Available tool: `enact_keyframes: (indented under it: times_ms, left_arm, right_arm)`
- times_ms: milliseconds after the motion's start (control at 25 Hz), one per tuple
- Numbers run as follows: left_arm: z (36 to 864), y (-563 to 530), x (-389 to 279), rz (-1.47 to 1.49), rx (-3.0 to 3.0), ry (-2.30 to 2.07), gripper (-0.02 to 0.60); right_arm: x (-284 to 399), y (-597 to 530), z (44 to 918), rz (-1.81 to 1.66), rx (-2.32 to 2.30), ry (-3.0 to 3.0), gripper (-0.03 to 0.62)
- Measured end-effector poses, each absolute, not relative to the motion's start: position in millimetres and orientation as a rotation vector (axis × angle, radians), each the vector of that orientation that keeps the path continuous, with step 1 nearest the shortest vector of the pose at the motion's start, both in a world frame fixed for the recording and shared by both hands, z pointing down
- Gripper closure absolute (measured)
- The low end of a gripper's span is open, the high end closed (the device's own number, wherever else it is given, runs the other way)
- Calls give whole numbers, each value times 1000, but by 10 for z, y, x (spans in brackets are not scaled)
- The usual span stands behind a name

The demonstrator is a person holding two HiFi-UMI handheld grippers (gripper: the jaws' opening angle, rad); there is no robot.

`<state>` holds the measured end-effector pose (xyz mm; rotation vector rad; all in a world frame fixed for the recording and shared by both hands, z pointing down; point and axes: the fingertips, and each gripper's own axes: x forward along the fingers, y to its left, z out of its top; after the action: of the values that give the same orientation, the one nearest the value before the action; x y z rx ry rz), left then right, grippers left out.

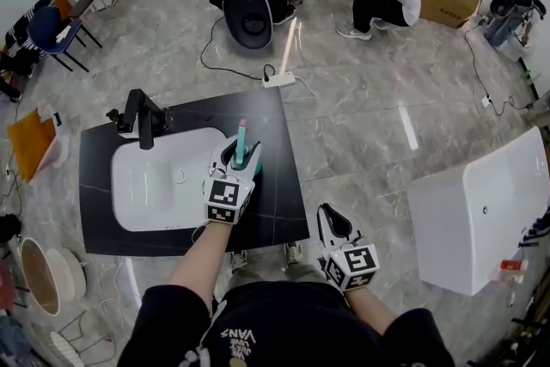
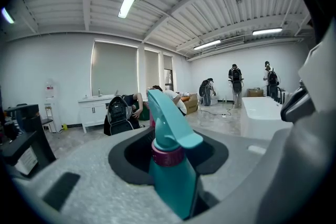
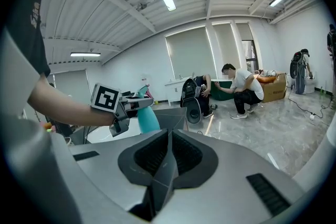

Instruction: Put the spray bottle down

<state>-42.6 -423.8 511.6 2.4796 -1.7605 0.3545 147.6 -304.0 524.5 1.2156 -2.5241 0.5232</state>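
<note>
Pinching the spray bottle (image 2: 170, 176) over the centre-frame countertop (image 1: 279, 202), the left gripper (image 1: 241, 157) has not yet released it, while the right gripper (image 1: 329, 217), lower right, sits pressed together and empty.

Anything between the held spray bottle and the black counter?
Nothing visible. The left gripper holds the spray bottle over bare counter right of the basin; the faucet stands across the basin. Bottle base hidden.
</note>
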Motion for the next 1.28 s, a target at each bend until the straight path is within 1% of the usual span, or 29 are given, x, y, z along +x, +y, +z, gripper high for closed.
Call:
enact_keyframes:
  times_ms: [240,360,440,560,880,1040,1280]
  left_arm:
    - [5203,-4208,-442,402,2465,-1788,411]
    - [5219,-4212,-459,400,2443,-1801,393]
    - [5234,-4217,-474,398,2427,-1808,371]
    - [5211,-4219,-503,383,2400,-1819,311]
    - [5165,-4148,-538,358,2361,-1858,238]
    - [5119,-4077,-532,352,2336,-1884,219]
    - [5079,-3829,-519,335,2286,-1948,219]
  right_arm:
    - [1470,-3092,5226,519,1195,-2540,574]
    - [1475,-3120,5225,516,1184,-2548,572]
    - [1484,-3138,5232,513,1177,-2552,572]
    - [1490,-3158,5233,511,1167,-2558,572]
    - [1525,-3160,5212,508,1103,-2588,572]
    - [1571,-3169,5201,494,1050,-2611,572]
    - [1658,-3145,5215,473,961,-2640,572]
